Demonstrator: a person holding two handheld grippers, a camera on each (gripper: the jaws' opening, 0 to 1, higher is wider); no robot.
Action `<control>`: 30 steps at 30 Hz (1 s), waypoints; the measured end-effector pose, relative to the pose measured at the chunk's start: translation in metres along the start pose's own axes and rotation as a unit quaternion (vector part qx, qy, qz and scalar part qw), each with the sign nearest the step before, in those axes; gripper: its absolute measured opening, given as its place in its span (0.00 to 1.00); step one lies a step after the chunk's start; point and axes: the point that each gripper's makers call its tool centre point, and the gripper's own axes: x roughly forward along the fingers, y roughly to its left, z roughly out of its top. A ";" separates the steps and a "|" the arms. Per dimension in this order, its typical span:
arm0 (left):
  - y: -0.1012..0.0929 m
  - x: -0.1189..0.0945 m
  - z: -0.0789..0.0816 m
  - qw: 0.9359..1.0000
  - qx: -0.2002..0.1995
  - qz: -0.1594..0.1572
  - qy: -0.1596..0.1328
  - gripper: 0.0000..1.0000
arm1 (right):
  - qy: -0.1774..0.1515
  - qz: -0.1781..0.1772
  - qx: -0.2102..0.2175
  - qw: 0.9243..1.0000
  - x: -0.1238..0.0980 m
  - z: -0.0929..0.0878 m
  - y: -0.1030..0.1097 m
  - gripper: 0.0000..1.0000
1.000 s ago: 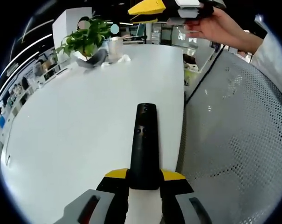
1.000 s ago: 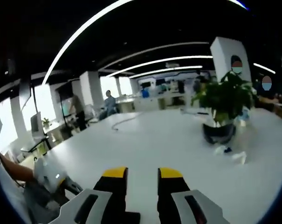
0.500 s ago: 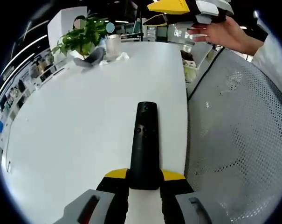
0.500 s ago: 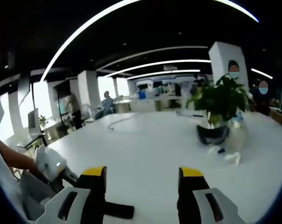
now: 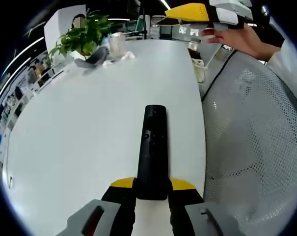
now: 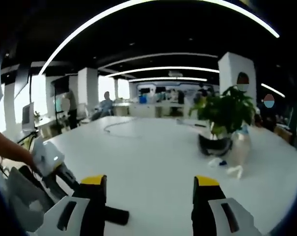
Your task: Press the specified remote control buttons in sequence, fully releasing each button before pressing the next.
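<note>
The long black plastic remote control (image 5: 151,150) was held lengthwise above the broad white table (image 5: 79,123), its near end clamped between the yellow-tipped jaws of the left gripper (image 5: 152,186) and its far end pointing out over the tabletop. The right gripper (image 6: 150,189) was held with its jaws spread wide and nothing between them — in its own view the remote's dark tip (image 6: 116,215) lay low beside its left jaw, clear of it. No button was being touched, so the pressing sequence was judged not visibly under way, with presses left to be made.
</note>
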 end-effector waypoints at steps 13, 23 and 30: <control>0.023 0.002 0.006 1.000 0.001 0.004 -0.004 0.24 | 0.016 -0.004 0.025 1.000 0.000 -0.007 -0.003 0.84; 0.040 0.001 0.008 1.000 0.006 0.002 0.007 0.24 | 0.029 -0.003 0.019 0.999 0.001 -0.011 0.000 0.86; 0.056 0.002 0.007 1.000 0.010 -0.002 0.016 0.24 | 0.039 -0.004 0.019 0.999 0.001 -0.015 0.000 0.84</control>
